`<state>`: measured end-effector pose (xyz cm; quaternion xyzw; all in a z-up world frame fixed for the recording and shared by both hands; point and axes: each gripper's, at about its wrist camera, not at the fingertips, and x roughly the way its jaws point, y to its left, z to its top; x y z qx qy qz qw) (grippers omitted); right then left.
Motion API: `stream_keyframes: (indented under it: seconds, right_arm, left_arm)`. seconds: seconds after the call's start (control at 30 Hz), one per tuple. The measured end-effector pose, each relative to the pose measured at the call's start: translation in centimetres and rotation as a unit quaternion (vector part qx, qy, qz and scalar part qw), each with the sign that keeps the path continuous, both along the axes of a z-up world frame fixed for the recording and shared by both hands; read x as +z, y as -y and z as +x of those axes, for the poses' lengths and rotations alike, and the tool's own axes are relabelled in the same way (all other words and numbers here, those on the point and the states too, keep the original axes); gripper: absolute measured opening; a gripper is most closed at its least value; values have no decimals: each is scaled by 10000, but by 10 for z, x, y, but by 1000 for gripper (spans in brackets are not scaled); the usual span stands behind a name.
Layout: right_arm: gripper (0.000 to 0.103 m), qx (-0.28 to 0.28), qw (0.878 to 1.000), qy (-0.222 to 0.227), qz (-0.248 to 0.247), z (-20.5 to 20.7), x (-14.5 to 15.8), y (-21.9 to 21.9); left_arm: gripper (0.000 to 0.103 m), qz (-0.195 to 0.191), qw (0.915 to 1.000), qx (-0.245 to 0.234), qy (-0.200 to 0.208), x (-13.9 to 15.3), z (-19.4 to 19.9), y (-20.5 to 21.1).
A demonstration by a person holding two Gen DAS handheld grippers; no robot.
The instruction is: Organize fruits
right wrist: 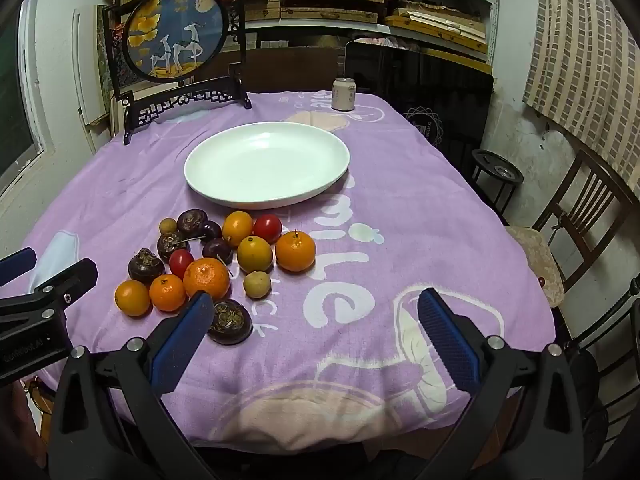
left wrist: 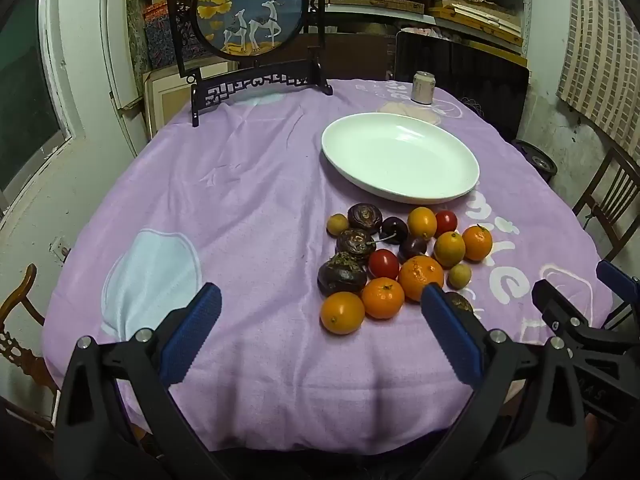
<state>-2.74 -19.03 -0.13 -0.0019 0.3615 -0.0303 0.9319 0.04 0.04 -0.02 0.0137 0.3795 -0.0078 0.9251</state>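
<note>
A heap of small fruits (left wrist: pixel 400 264) (right wrist: pixel 216 264) lies on the purple tablecloth: oranges, red tomatoes, dark plums, brown knobbly ones and pale yellow ones. Behind the heap stands an empty white plate (left wrist: pixel 400 160) (right wrist: pixel 266 166). My left gripper (left wrist: pixel 320 308) hovers open over the table's near edge, its right finger (left wrist: pixel 448 332) covering part of a brown fruit. My right gripper (right wrist: pixel 316 312) is open too, to the right of the heap, with a brown fruit (right wrist: pixel 230 322) just beside its left finger (right wrist: pixel 184 340). Neither holds anything.
A black-framed round deer picture (left wrist: pixel 252 12) (right wrist: pixel 176 32) stands at the table's back left. A drink can (left wrist: pixel 423 87) (right wrist: pixel 344 94) stands at the back behind the plate. Wooden chairs (right wrist: pixel 580 216) flank the table; shelves of boxes fill the back wall.
</note>
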Motion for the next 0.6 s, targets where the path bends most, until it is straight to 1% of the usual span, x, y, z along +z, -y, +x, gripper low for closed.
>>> stream_keyframes:
  seconds: [0.23, 0.6]
  right_arm:
    - [102, -2, 10000, 3, 12, 0, 0, 0]
    - [102, 6, 10000, 3, 9, -1, 0, -1]
  left_arm:
    - [101, 43, 10000, -5, 34, 0, 1, 1]
    - [101, 4, 10000, -18, 66, 2, -3, 2]
